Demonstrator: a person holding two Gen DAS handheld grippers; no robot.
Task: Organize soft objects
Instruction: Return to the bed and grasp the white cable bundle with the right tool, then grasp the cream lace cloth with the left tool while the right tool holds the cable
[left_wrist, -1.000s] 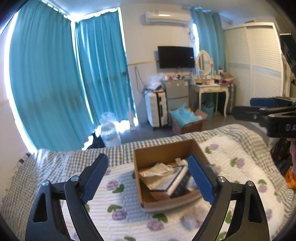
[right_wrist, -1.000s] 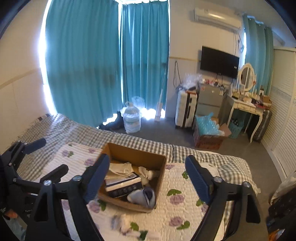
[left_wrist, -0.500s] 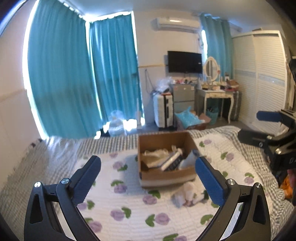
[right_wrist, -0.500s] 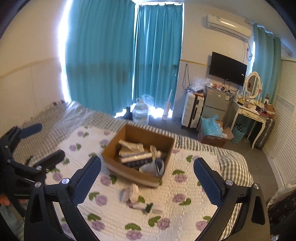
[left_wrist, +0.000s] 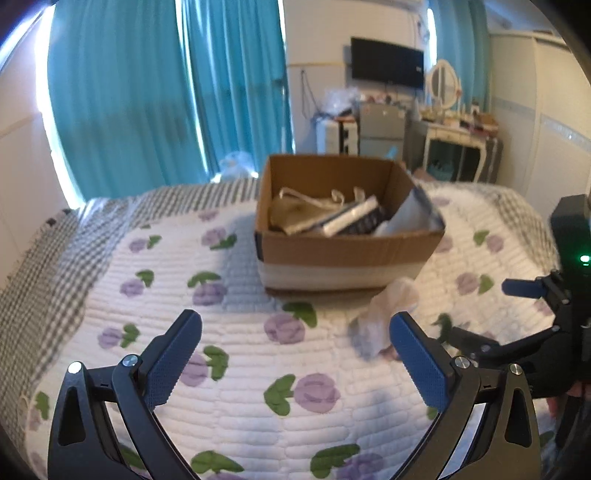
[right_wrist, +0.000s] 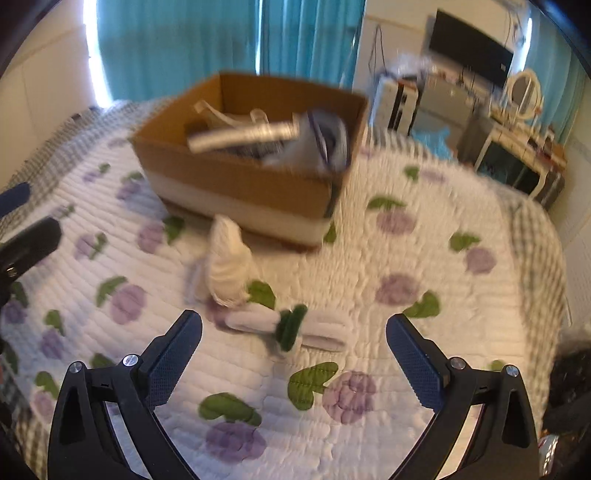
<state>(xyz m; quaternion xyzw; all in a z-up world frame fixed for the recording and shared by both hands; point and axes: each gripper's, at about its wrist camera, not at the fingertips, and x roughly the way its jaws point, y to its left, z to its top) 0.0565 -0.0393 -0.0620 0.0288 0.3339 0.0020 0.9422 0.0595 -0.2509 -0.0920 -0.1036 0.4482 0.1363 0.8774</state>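
Note:
An open cardboard box (left_wrist: 347, 254) (right_wrist: 236, 184) stands on the flowered quilt (left_wrist: 229, 387) and holds several cloth items and packets. In front of it lie a cream rolled sock (right_wrist: 229, 266) (left_wrist: 384, 310) and a white sock pair with a green band (right_wrist: 291, 326). My right gripper (right_wrist: 293, 354) is open and empty, low over the quilt just short of the white pair. My left gripper (left_wrist: 295, 354) is open and empty, left of the socks. The right gripper's fingers (left_wrist: 524, 288) show at the right of the left wrist view.
The bed has a grey checked blanket border (left_wrist: 55, 258) and drops off behind the box. Teal curtains (left_wrist: 147, 92), a water jug (left_wrist: 236, 164), suitcase (right_wrist: 395, 103), dressing table (left_wrist: 458, 140) and wardrobe (left_wrist: 554, 110) stand beyond the bed.
Both grippers have dropped and moved forward toward the quilt; the box and the socks now appear much closer. Both stay open.

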